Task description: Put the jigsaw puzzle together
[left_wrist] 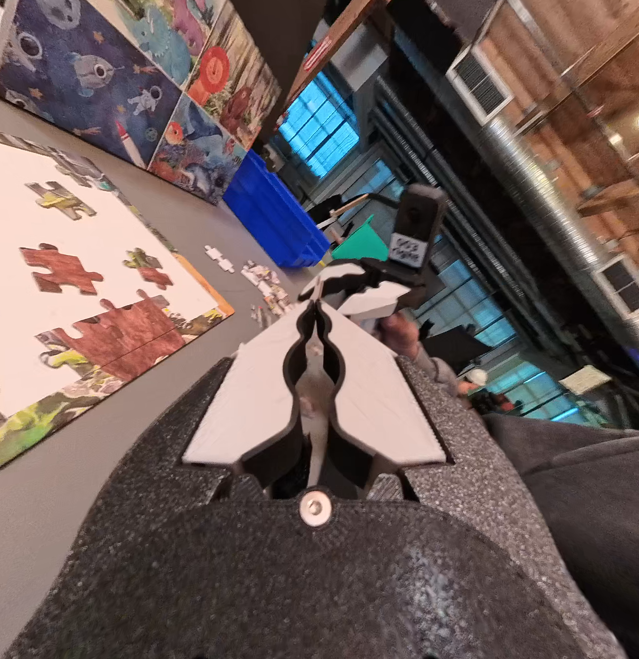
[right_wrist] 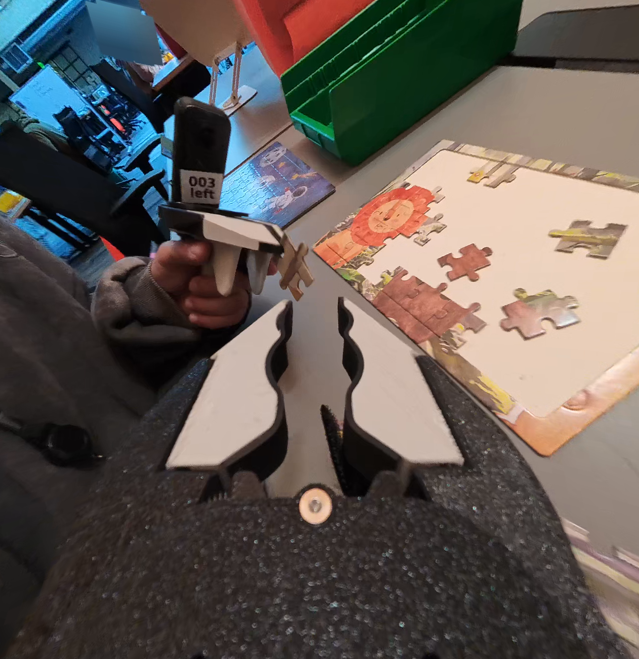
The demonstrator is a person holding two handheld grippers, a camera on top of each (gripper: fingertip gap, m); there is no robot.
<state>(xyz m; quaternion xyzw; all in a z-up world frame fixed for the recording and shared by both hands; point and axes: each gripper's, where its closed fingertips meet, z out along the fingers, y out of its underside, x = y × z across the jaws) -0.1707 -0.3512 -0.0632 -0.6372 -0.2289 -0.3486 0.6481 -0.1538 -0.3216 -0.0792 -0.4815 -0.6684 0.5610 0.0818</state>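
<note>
Two hand-held grippers with white fingers and black speckled bodies meet above a grey tabletop (right_wrist: 525, 114). The left gripper (right_wrist: 287, 255), held up in a person's hand (right_wrist: 200, 281) with a grey sleeve, has its fingers pressed together on one jigsaw piece (right_wrist: 296, 271), held in the air with its plain brown cardboard back showing. The right gripper (right_wrist: 314, 310) is just below and beside that piece, its fingers spread apart with nothing between them.

To the right lies the square jigsaw puzzle tray (right_wrist: 546, 420), white inside with a coloured printed border. Inside it, an orange lion cluster (right_wrist: 385, 221) fills one corner, and a joined reddish-brown cluster (right_wrist: 421, 303) sits along the near edge. Four loose pieces lie apart on the white: one brown (right_wrist: 464, 262), one brown and grey (right_wrist: 539, 313), one grey and yellow-green (right_wrist: 589, 237), and a small grey group near the far border (right_wrist: 494, 174).

Beyond the tray stand one green plastic bin (right_wrist: 382, 89) and one finished dark blue space-themed puzzle (right_wrist: 279, 185). The left wrist view adds one blue plastic bin (left_wrist: 275, 214), a large upright board of colourful puzzle pictures (left_wrist: 132, 82), and a small heap of unsorted pieces (left_wrist: 264, 285) on the table.

The room is a workshop with brick walls, silver ducting, blue-lit windows and black office chairs.
</note>
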